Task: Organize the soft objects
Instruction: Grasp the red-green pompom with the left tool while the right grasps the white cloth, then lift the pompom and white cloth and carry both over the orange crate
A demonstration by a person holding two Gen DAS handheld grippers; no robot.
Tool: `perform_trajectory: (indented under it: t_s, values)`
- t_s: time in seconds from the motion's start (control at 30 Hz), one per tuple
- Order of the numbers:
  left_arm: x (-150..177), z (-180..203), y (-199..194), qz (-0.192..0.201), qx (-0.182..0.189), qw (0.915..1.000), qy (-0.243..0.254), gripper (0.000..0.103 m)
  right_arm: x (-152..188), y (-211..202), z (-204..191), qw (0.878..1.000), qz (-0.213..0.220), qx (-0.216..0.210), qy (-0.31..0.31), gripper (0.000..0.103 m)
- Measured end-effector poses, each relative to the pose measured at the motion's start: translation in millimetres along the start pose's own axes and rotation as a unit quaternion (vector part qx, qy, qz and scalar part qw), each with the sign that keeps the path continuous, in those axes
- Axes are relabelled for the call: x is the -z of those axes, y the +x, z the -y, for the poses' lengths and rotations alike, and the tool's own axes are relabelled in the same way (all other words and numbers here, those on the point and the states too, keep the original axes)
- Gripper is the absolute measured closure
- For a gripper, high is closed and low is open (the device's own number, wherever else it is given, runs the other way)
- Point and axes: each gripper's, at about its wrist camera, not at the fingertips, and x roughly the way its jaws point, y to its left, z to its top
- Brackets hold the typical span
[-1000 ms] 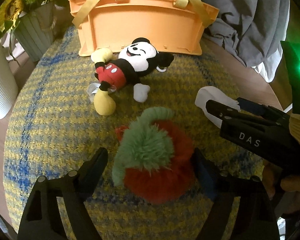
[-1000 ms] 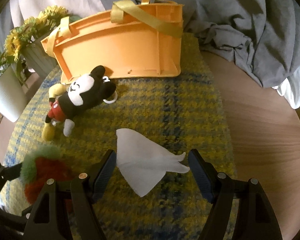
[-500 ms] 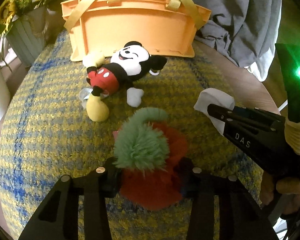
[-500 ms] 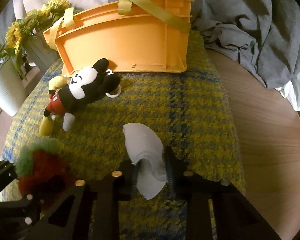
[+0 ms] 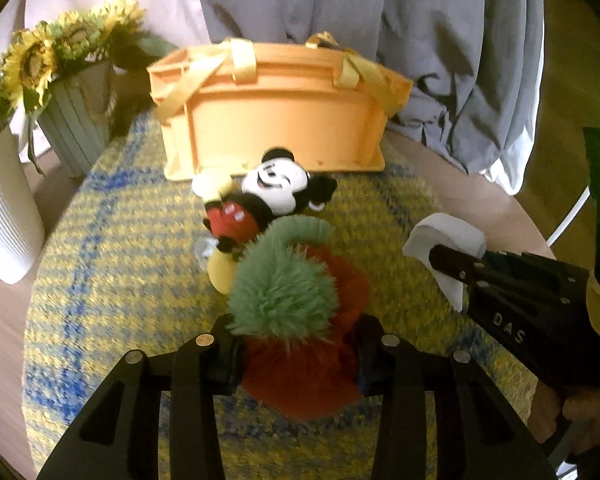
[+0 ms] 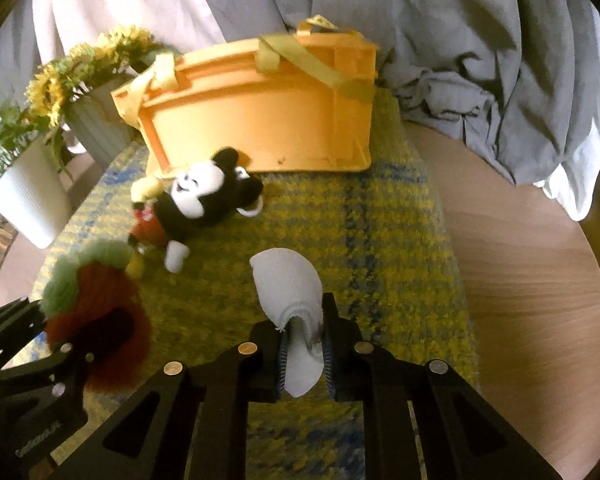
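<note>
Fingers of the left gripper were clenched on the red-and-green furry plush, squeezing its red body low down, apparently just above the yellow-and-blue woven mat, though blur hid any gap. That plush looked light and very compressible; a grip across the dense red middle seemed safer than one on the loose green tuft. Behind it, the Mickey Mouse plush lay on the mat against the orange basket, and would probably take a grasp best at the torso. Smallest, the white cloth was pinched in the right gripper, limp and likely to slip.
</note>
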Motion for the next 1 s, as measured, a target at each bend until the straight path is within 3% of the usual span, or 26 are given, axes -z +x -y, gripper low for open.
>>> perform_trajectory:
  t_s: [0.47, 1.0]
  values:
    - [-32.5, -14.3, -36.8, 0.065, 0.007, 0.9978, 0.008, 0.063, -23.8, -41.3, -24.0, 0.998, 0.054, -0.010, -0.005, 0.087]
    - [-79.1, -33.1, -69.3, 0.139, 0.005, 0.9898, 0.032, 0.063, -65.6, -65.4, -47.0, 0.991, 0.132, -0.014, -0.011, 0.087]
